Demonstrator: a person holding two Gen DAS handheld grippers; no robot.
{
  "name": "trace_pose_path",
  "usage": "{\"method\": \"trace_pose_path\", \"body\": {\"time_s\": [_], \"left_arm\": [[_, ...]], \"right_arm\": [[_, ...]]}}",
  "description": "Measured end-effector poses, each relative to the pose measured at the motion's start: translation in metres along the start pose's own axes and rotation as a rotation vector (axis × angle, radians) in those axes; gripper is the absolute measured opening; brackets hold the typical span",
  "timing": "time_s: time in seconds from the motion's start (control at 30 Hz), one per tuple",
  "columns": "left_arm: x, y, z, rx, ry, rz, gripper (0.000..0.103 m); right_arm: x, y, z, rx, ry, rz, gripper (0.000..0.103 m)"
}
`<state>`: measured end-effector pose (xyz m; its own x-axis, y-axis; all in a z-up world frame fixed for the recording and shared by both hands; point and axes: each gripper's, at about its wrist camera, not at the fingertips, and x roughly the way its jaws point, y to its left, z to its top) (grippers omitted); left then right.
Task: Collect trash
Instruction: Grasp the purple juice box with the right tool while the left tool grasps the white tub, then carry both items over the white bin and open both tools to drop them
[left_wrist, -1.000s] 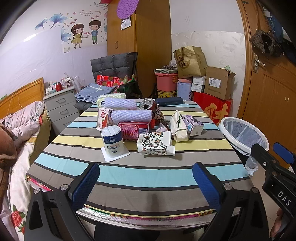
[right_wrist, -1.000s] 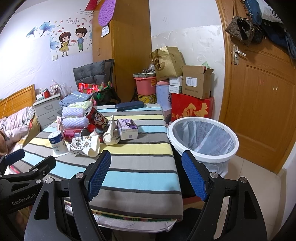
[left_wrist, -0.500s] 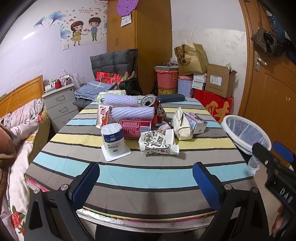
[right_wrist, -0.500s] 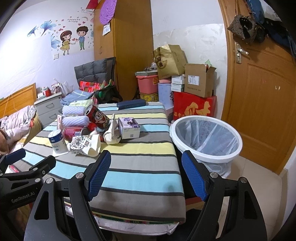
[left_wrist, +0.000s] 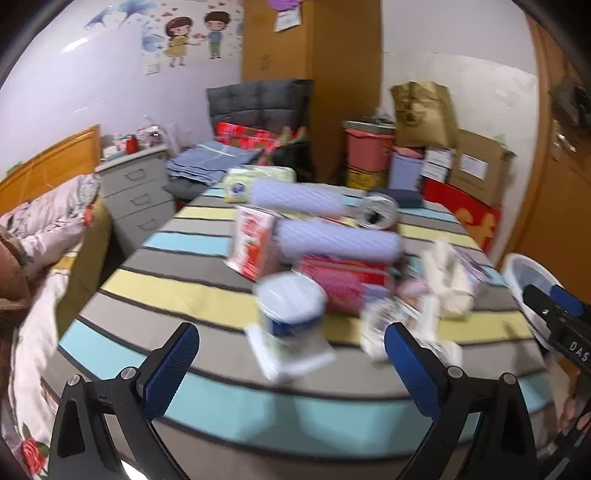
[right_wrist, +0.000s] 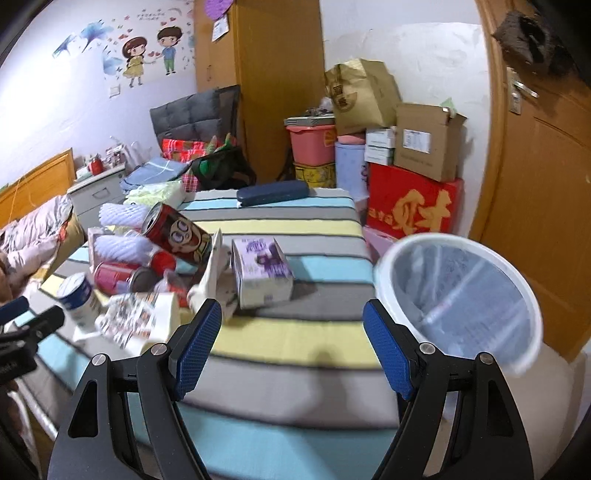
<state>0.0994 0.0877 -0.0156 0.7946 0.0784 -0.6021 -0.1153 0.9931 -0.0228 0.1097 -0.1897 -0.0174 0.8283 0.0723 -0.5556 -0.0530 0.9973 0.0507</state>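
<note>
Right wrist view, trash pile: a red drink can with a cartoon face lies tilted on top of the heap, a purple-and-white small carton sits just right of it, and a crumpled white paper wrapper leans between them.
Near edge of the pile: a white-and-blue cylindrical tub and a crumpled patterned paper bag lie closest to the grippers.
Left wrist view, same pile: blurred; the tub stands on a white square, with a red-and-white carton and two lilac foam rolls behind it.
Surface: a striped cloth-covered surface in grey, yellow and light blue carries all of it.
Bin: a round white waste bin with a clear liner stands just off the surface's right edge.
Right gripper: jaws spread wide, holding nothing, above the near stripes.
Left gripper: jaws spread wide, holding nothing, facing the tub.
Far end: a dark blue flat case lies apart from the pile.
</note>
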Motion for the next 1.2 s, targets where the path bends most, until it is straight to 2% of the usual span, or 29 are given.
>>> {"method": "trace_pose_path", "body": {"time_s": [0.2, 0.4, 0.47, 0.6, 0.67, 0.73, 0.87, 0.97, 1.2], "left_arm": [[0.037, 0.020, 0.010, -0.030, 0.063, 0.005, 0.102], [0.061, 0.016, 0.009, -0.008, 0.124, -0.012, 0.101], [0.068, 0.016, 0.008, -0.019, 0.141, -0.030, 0.094], [0.078, 0.016, 0.006, -0.027, 0.163, -0.043, 0.088], [0.084, 0.017, 0.005, -0.043, 0.187, -0.052, 0.079], [0.086, 0.017, 0.004, -0.049, 0.192, -0.054, 0.078], [0.090, 0.017, 0.007, -0.056, 0.208, -0.072, 0.061], [0.088, 0.015, 0.008, -0.057, 0.207, -0.082, 0.052], [0.079, 0.010, 0.011, -0.032, 0.194, -0.064, 0.052]], "right_arm": [[0.031, 0.000, 0.016, -0.015, 0.066, 0.031, 0.080], [0.049, 0.000, 0.021, -0.018, 0.131, 0.049, 0.080], [0.052, 0.001, 0.022, -0.031, 0.138, 0.053, 0.080], [0.061, 0.002, 0.022, -0.047, 0.183, 0.074, 0.076], [0.066, 0.003, 0.023, -0.061, 0.192, 0.072, 0.075], [0.070, 0.004, 0.023, -0.068, 0.212, 0.075, 0.062], [0.073, 0.005, 0.023, -0.067, 0.231, 0.097, 0.058], [0.073, 0.005, 0.025, -0.067, 0.228, 0.100, 0.057], [0.062, 0.003, 0.029, -0.068, 0.175, 0.071, 0.057]]}}
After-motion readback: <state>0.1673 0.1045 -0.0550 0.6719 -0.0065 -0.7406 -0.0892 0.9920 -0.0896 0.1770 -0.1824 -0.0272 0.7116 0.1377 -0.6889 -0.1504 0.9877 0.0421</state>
